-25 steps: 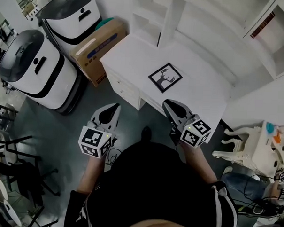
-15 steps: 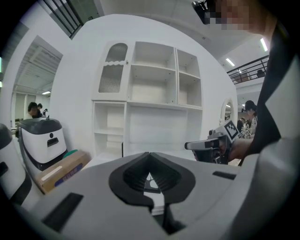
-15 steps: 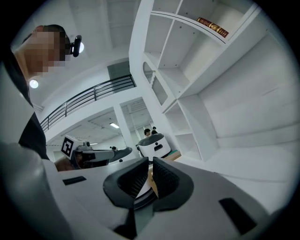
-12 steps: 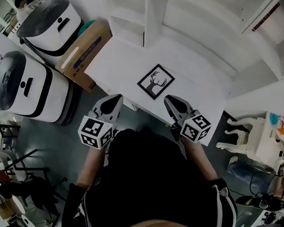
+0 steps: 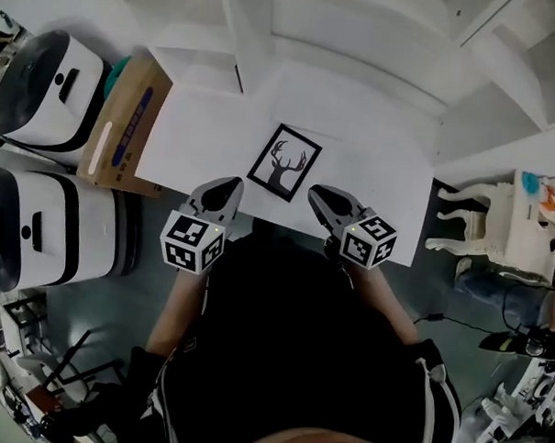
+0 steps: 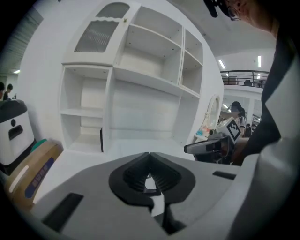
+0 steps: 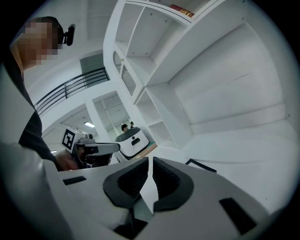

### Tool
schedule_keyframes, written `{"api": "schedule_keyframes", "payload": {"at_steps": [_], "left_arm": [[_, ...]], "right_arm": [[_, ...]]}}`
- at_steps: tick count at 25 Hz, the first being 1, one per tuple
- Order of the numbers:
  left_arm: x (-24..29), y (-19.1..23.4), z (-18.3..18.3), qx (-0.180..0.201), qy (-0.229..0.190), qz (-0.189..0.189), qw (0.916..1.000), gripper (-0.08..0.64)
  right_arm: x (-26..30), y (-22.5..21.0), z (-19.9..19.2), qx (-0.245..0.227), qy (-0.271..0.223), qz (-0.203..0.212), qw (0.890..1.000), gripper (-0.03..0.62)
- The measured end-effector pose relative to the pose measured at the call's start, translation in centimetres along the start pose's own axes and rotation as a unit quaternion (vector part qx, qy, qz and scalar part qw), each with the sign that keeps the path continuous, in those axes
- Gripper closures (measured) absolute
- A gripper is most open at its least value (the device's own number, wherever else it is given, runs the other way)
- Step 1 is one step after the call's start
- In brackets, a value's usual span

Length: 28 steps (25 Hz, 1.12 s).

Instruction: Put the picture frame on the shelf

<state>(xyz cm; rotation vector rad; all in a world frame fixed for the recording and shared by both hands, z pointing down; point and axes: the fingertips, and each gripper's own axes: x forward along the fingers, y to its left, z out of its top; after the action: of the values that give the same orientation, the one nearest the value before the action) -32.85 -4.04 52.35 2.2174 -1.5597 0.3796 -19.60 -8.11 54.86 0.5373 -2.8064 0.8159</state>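
**Frame lies flat between the two closed grippers, just ahead of their tips**

Head view: the picture frame (image 5: 285, 161) lies flat on the white counter (image 5: 380, 188), close to its near edge. The left hand-held gripper (image 5: 231, 183) is just beside the frame's near left corner, and the right hand-held gripper (image 5: 314, 192) is just beside its near right corner. Both point forward over the counter edge, so the frame is ahead and between them. I judge the two about equally near. The long axis of the frame runs away from the person and leans a little to the right. It has a thin black border around a white sheet with a black deer head and antlers.

Left gripper view: the jaws are pressed together with nothing between them. The gripper body hides the frame. The white shelf (image 6: 145, 77) stands behind the counter with its compartments bare.

Right gripper view: the jaws stand almost together, only a thin slit between them, and hold nothing. One black corner of the frame shows just to the right of the jaws, low on the counter.
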Motion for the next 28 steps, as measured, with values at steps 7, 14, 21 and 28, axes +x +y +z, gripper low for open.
{"api": "schedule_keyframes", "payload": {"at_steps": [7, 14, 21, 28], "left_arm": [[5.6, 5.5, -0.8, -0.002, 0.049, -0.042, 0.9979, 0.552], [10.0, 7.8, -3.3, -0.006, 0.099, -0.115, 0.9884, 0.552], [13.8, 8.5, -7.0, -0.011, 0.157, -0.152, 0.9756, 0.551], [16.1, 8.3, -10.2, -0.011, 0.215, -0.164, 0.9627, 0.436]], "right_arm": [[4.0, -4.2, 0.0, 0.072, 0.002, -0.076, 0.995, 0.568], [6.7, -6.8, -2.8, 0.119, 0.052, -0.159, 0.979, 0.568], [9.0, -9.9, -7.1, 0.168, 0.104, -0.204, 0.959, 0.568], [8.6, -12.3, -10.4, 0.198, 0.146, -0.237, 0.940, 0.537]]}}
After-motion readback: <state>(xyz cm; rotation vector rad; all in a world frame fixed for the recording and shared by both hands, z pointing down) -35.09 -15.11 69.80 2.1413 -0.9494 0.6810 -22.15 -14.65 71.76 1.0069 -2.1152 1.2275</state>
